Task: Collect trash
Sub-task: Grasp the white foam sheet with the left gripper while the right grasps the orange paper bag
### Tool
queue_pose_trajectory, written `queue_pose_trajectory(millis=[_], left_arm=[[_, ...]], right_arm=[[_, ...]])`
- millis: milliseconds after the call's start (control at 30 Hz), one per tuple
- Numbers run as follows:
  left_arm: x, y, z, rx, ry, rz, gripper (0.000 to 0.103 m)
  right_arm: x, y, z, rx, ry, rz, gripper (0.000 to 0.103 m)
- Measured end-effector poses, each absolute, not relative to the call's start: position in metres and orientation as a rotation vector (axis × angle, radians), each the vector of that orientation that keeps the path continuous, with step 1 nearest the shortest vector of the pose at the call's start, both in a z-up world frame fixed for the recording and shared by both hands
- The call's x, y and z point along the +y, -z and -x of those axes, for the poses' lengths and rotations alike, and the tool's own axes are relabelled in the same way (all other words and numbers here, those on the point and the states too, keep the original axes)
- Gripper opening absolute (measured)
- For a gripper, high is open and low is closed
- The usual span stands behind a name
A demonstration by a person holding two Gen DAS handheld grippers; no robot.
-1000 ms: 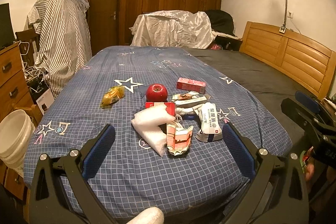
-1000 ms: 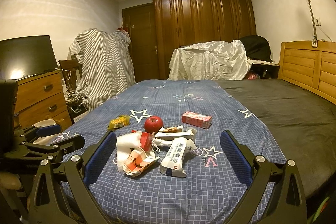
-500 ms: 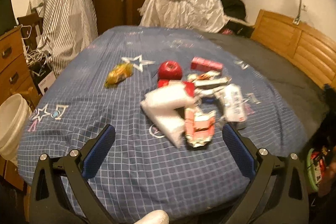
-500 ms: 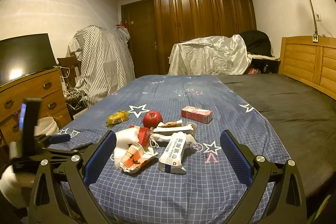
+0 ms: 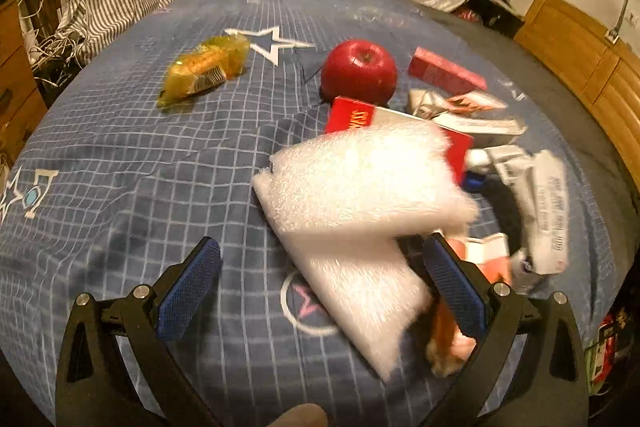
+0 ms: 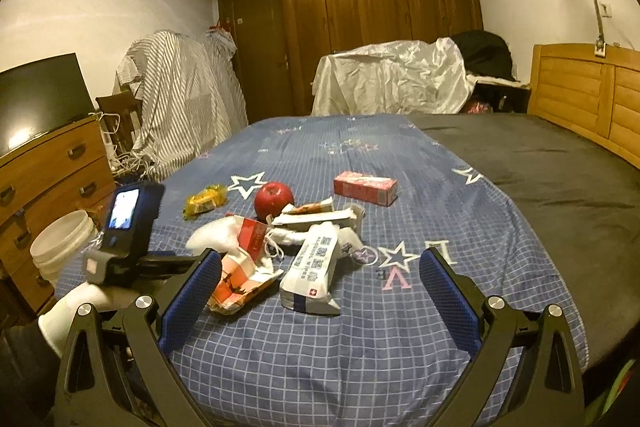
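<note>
Surface: bed [image 6: 440, 307] with blue checked, star-printed cover.
On it: red apple [image 5: 359, 70], yellow wrapper [image 5: 204, 69], pink box [image 5: 446, 71], white foam sheet [image 5: 360, 211], clustered packets [image 6: 310, 267].

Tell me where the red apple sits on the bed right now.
In the left wrist view the red apple sits on the blue star-print bedspread, upper centre, between the yellow snack wrapper on its left and the pink carton on its right.
</note>
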State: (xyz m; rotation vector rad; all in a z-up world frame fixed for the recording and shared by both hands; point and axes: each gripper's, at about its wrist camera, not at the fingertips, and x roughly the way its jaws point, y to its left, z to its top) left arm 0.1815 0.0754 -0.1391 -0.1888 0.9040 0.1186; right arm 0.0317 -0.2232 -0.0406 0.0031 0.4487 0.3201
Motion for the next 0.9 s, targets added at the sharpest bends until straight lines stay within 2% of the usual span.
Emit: queue_pose_trajectory(millis=[300,433,567,867,900], left_arm=[[0.148,0.138,-0.147,0.942,-0.205,0.09,0.098],[0.178,0.134,-0.131,0.94,-0.223,0.089,0.098],[0.176,0.132,-0.123,0.917,-0.191,0.071,0.098],[0.179,0.14,-0.141,0.915,-0.227,0.042,0.098],[0.18,0.141,-0.141,0.914,-0.226,0.044,0.095]], right_arm=[[-0.191,0.072,-0.061,0.527,-0.408,-0.027,0.099],[-0.175,0.093,-0.077,0.626,-0.489,-0.118,0.099],[-0.151,0.123,-0.102,0.765,-0.523,-0.199,0.099],[-0.097,0.161,-0.155,0.9,-0.419,-0.248,0.099],[-0.092,0.163,-0.158,0.906,-0.404,-0.237,0.099]])
